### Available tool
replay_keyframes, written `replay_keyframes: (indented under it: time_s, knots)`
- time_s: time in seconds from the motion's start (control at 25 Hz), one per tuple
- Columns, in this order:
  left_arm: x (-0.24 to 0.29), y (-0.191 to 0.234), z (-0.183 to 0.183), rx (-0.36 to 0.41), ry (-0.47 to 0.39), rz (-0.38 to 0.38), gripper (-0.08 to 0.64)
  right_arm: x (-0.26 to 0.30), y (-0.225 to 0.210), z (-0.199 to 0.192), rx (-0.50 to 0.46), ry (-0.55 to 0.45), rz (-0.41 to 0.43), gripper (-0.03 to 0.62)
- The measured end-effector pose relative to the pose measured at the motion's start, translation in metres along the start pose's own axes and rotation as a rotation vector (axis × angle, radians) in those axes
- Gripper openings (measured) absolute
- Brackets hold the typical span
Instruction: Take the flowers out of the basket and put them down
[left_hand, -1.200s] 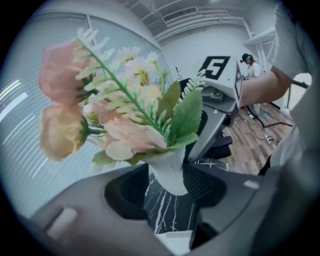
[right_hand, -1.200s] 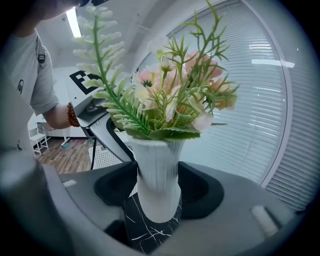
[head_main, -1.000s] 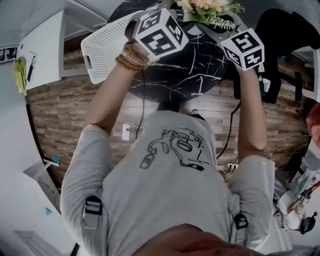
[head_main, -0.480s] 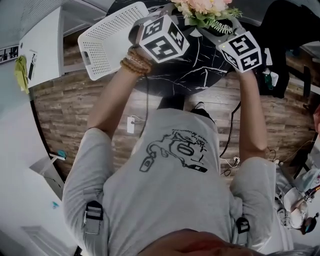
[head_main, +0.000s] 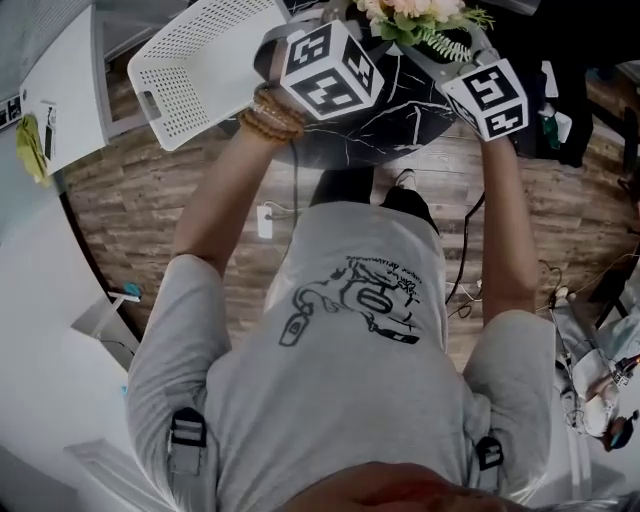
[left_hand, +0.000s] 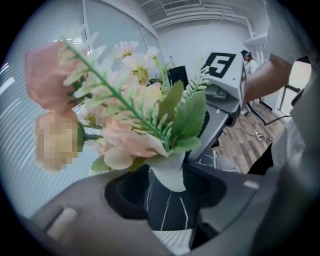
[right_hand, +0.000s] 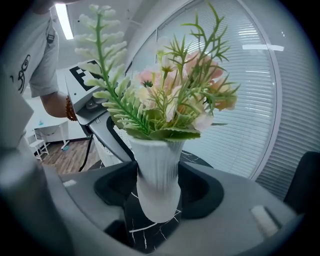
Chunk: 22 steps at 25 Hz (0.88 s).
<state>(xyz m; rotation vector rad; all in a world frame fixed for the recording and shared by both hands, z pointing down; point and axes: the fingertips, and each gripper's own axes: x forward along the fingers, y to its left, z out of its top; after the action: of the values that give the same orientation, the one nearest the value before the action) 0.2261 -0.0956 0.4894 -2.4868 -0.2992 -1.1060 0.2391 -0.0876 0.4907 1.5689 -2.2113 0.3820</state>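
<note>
A white ribbed vase (right_hand: 156, 172) of pink and cream artificial flowers (head_main: 415, 15) hangs in the air over the black marble table (head_main: 395, 105), its base off the top. My left gripper (left_hand: 167, 192) is shut on the vase's lower part from one side. My right gripper (right_hand: 157, 195) is shut on it from the opposite side. In the head view only the two marker cubes show clearly, the left cube (head_main: 326, 68) and the right cube (head_main: 490, 97), with the bouquet between and beyond them. The white perforated basket (head_main: 195, 70) lies tilted at the table's left, with nothing visible in it.
The round table stands on a wood-plank floor (head_main: 150, 210) with cables (head_main: 462, 265) trailing on it. A white desk (head_main: 60, 90) is at the far left and dark items (head_main: 575, 70) at the right. Window blinds (right_hand: 260, 95) stand behind the flowers.
Both grippers keep their hold on the vase. The head view has shifted, so the basket now shows more fully at upper left and the flowers sit closer to the top edge.
</note>
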Motion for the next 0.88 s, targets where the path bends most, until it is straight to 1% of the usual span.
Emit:
replay_keyframes:
  time_s: [0.2, 0.36, 0.72, 0.88]
  knots:
    - [0.019, -0.015, -0.011, 0.028, 0.030, -0.015, 0.213, 0.005, 0.003, -0.027, 0.035, 0.012, 0.000, 0.262]
    - [0.033, -0.026, -0.018, 0.022, 0.031, -0.035, 0.213, 0.006, 0.005, -0.045, 0.047, 0.022, -0.008, 0.262]
    - [0.049, -0.042, -0.032, 0.009, 0.045, -0.053, 0.213, 0.012, 0.013, -0.070, 0.057, 0.042, -0.012, 0.262]
    - [0.053, -0.046, -0.040, 0.015, 0.056, -0.056, 0.213, 0.017, 0.017, -0.078, 0.067, 0.039, -0.008, 0.262]
